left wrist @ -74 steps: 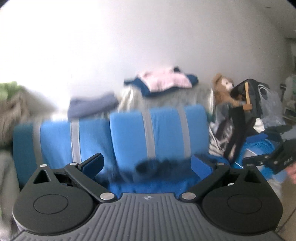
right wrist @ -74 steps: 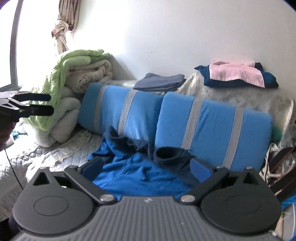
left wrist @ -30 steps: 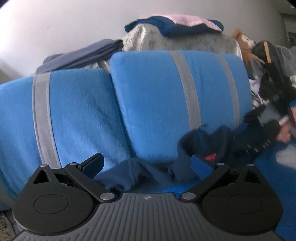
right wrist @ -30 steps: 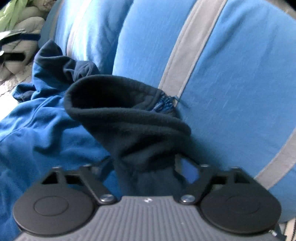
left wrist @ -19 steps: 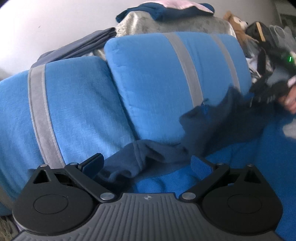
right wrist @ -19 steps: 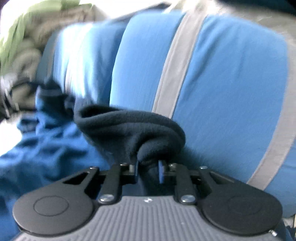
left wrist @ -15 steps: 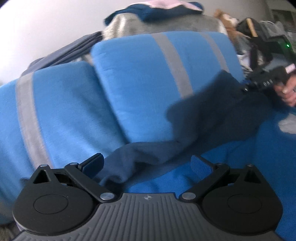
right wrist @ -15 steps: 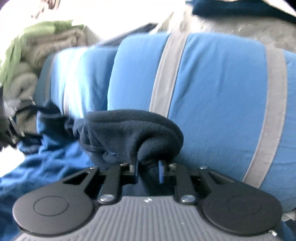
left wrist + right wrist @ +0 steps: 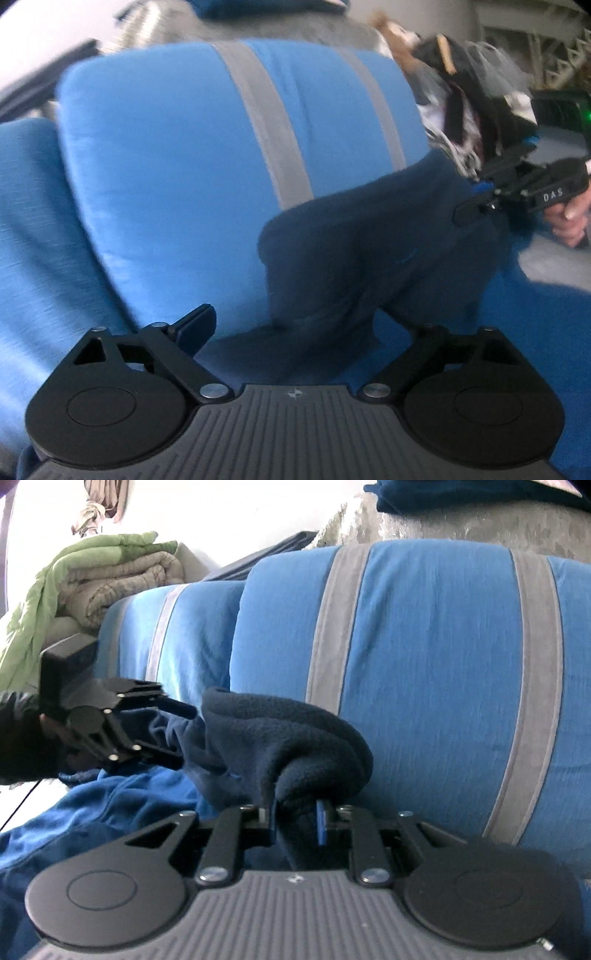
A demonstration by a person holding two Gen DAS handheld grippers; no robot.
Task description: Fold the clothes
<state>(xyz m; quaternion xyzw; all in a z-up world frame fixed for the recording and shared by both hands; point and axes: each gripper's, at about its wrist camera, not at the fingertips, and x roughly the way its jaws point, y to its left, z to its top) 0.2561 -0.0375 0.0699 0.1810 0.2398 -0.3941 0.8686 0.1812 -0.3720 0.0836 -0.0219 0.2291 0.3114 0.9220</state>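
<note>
A dark navy fleece garment (image 9: 280,746) lies bunched against the bottom of a blue cushion (image 9: 424,686) with grey stripes, centre of the right wrist view. It isn't folded at all: rumpled, doubled over itself, one end lifted. A brighter blue cloth (image 9: 110,812) spreads under it, lower left, also unfolded as far as can be seen.

The right gripper (image 9: 295,821), bottom centre of its own view, is clamped on a pinch of the navy fleece; fabric bulges over the narrow jaws. In the left wrist view it shows at the right edge w/ a hand (image 9: 570,218) behind it, pulling the fleece out sideways.

The left gripper (image 9: 306,325), bottom of its view, has wide jaws that are closing, w/ the lower edge of the fleece (image 9: 369,258) between them but, as far as I can tell, not yet pinched.

Judgement: v. early stage. One end is secured, the second grab is in progress. Spreading flat and every fold are left.

Behind: folded blankets (image 9: 92,576) upper left, more stacked clothes (image 9: 480,494) atop the cushions, upper right.
</note>
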